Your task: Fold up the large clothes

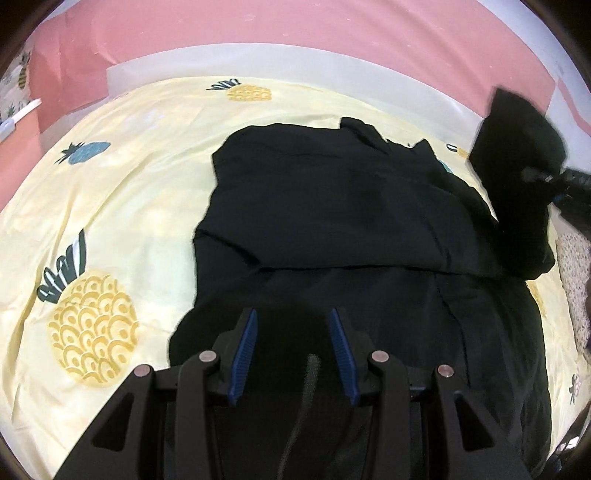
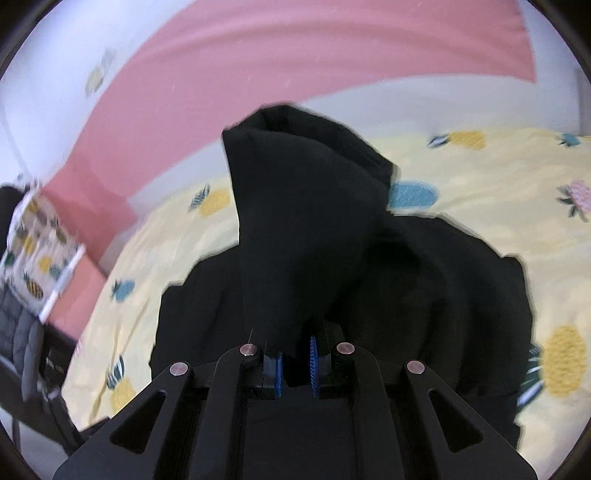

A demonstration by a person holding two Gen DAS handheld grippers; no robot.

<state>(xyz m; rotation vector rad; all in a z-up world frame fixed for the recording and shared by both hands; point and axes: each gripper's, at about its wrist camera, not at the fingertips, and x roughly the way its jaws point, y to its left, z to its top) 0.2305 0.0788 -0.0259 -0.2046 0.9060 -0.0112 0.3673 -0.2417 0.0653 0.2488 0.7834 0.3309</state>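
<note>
A large black garment [image 1: 332, 206] lies spread on a yellow pineapple-print bed sheet [image 1: 122, 206]. My left gripper [image 1: 293, 325] is open, its blue pads apart, hovering over the garment's near edge. My right gripper [image 2: 295, 354] is shut on a part of the black garment [image 2: 306, 206], holding it lifted so the cloth stands up in front of the camera. In the left wrist view this lifted part [image 1: 517, 166] hangs at the far right, with the right gripper [image 1: 546, 179] behind it. The rest of the garment [image 2: 443, 295] lies on the sheet [image 2: 480, 192] below.
A pink headboard and wall [image 1: 295, 33] run behind the bed. A pineapple-print pillow [image 2: 37, 243] and a dark chair [image 2: 22, 350] stand at the left in the right wrist view. Bare sheet lies left of the garment.
</note>
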